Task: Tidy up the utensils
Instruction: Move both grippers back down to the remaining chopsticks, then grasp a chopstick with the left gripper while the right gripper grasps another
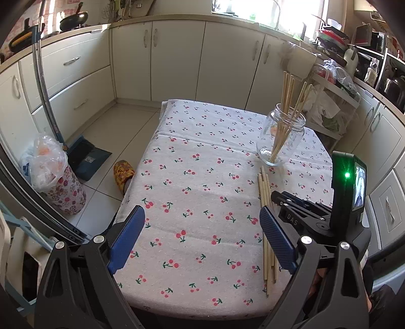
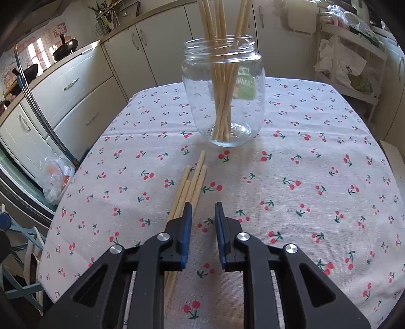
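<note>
Right tool (image 2: 203, 210) gapes narrowly, empty, beside flat chopsticks (image 2: 193, 181) aimed at the jar (image 2: 224, 101).

A home kitchen: cream cabinets (image 1: 177, 58), wok (image 1: 74, 19) on the counter

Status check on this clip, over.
Both hand-held grippers, left and right, open, empty. Loose chopsticks flat on tablecloth; rest upright in jar. Path clear.

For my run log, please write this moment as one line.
left tongs: open, empty | right tongs: narrow gap, empty, beside loose chopsticks | jar: upright, holds chopsticks | step: next pick pending
</note>
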`<state>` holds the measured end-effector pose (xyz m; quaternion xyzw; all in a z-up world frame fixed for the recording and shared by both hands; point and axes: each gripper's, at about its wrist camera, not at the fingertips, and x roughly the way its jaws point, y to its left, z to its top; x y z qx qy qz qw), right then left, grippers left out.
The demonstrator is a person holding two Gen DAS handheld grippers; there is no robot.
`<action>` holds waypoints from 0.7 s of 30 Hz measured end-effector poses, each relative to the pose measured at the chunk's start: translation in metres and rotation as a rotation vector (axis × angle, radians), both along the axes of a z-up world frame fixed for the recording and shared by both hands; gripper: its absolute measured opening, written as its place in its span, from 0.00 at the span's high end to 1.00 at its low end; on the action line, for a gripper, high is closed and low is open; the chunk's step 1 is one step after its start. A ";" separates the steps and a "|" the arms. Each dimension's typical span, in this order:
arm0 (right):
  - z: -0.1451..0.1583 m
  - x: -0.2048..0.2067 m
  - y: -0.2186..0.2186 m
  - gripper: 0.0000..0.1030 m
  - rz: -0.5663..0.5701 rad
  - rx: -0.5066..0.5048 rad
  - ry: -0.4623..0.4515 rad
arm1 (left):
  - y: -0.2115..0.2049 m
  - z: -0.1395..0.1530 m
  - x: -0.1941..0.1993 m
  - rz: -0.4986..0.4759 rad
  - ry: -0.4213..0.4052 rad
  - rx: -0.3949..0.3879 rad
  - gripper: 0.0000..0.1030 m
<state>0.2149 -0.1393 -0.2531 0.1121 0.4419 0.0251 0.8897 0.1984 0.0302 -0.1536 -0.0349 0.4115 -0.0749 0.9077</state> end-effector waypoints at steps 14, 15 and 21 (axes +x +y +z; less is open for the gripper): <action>-0.003 0.012 0.020 0.84 0.067 -0.151 0.027 | -0.008 -0.008 0.009 -0.014 0.016 0.008 0.14; -0.003 0.010 0.018 0.85 0.077 -0.162 0.031 | -0.010 -0.009 0.012 -0.021 0.016 0.007 0.14; -0.003 -0.011 -0.016 0.90 0.092 -0.175 0.052 | -0.038 -0.025 0.042 -0.109 0.037 -0.007 0.15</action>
